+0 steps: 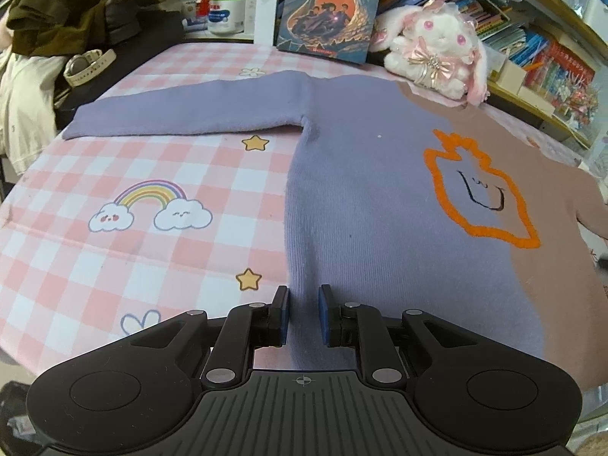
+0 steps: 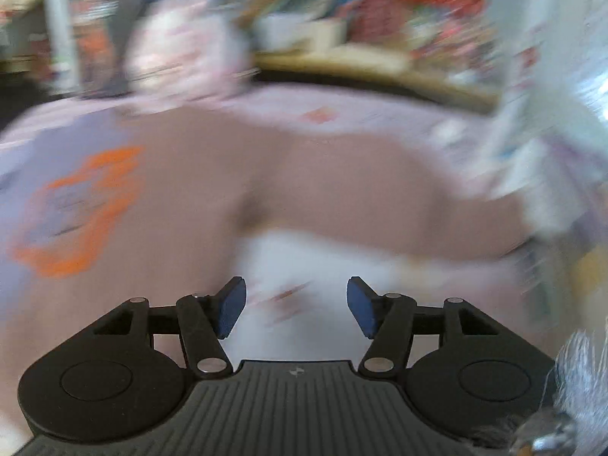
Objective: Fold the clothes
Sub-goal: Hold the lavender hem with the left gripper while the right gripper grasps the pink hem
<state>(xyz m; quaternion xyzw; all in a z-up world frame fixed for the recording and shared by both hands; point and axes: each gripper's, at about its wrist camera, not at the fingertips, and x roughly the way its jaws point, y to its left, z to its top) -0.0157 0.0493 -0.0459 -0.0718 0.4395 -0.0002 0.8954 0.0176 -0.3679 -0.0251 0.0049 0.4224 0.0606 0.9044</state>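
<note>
A knit sweater (image 1: 372,190), lilac on its left half and dusty pink on its right, lies flat and face up on the table, with an orange outlined figure (image 1: 478,193) on the chest. Its lilac sleeve (image 1: 182,114) stretches out to the left. My left gripper (image 1: 304,313) sits at the sweater's lower left hem with the jaws narrowly apart around the lilac edge. The right wrist view is blurred by motion. There my right gripper (image 2: 296,306) is open and empty, over the pink side of the sweater (image 2: 304,174) near its sleeve.
A pink checked tablecloth (image 1: 133,228) covers the table. A book (image 1: 326,7) and a plush rabbit (image 1: 437,49) stand at the back edge. A watch (image 1: 85,66) and a pile of clothes (image 1: 45,11) lie at the far left. Bookshelves (image 1: 532,38) line the right.
</note>
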